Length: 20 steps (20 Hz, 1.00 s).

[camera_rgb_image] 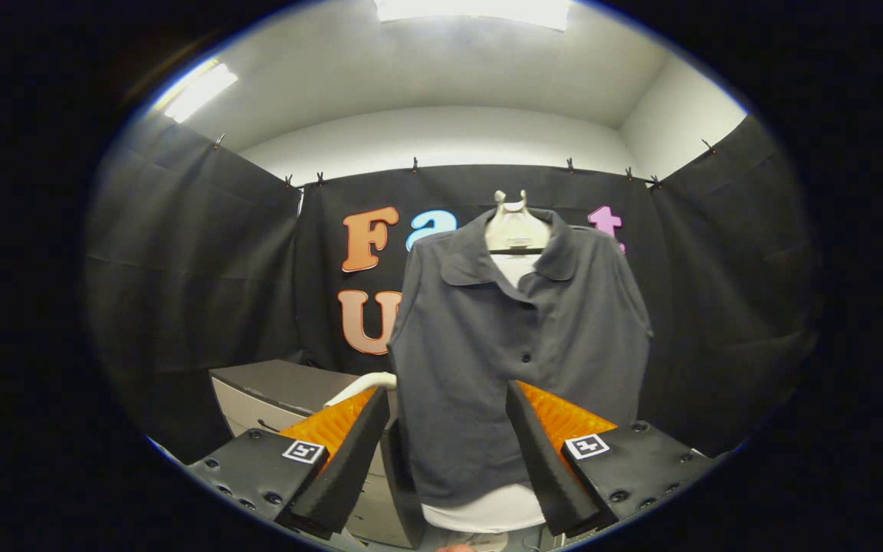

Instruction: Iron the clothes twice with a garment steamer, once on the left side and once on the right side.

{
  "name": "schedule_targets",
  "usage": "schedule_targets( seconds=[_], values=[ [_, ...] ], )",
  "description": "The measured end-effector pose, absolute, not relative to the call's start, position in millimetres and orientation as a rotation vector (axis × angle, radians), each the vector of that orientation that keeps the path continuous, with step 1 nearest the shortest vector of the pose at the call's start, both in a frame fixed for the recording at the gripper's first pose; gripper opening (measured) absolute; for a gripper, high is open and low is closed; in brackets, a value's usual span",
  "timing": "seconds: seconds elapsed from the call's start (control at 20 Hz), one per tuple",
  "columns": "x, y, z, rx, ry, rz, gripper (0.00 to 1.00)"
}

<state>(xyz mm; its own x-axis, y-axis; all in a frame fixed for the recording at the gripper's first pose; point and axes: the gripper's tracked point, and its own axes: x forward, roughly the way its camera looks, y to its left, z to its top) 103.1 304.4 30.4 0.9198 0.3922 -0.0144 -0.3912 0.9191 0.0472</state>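
Straight ahead of the gripper (448,414), a gray shirt (518,345) hangs on a white form, with open room on both sides. Its fingers are spread wide, holding nothing. Left stands a cabinet (273,391), a white handle (361,387) just above.

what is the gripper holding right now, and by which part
Nothing. The gripper is open, its fingers spread apart with no object between them. The dark grey collared shirt hangs on a white mannequin form beyond the fingers, untouched.

shirt (518,345) on hanger (516,226), beyond open tongs (449,399); cabinet (273,387) left.
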Motion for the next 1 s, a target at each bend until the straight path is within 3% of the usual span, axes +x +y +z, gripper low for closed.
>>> schedule_targets(
  seconds=[0.5, 1.0],
  values=[
    [254, 512, 17, 0.159, 0.134, 0.452, 0.98],
    [351, 586, -89, 0.009, 0.363, 0.391, 0.98]
  ],
)
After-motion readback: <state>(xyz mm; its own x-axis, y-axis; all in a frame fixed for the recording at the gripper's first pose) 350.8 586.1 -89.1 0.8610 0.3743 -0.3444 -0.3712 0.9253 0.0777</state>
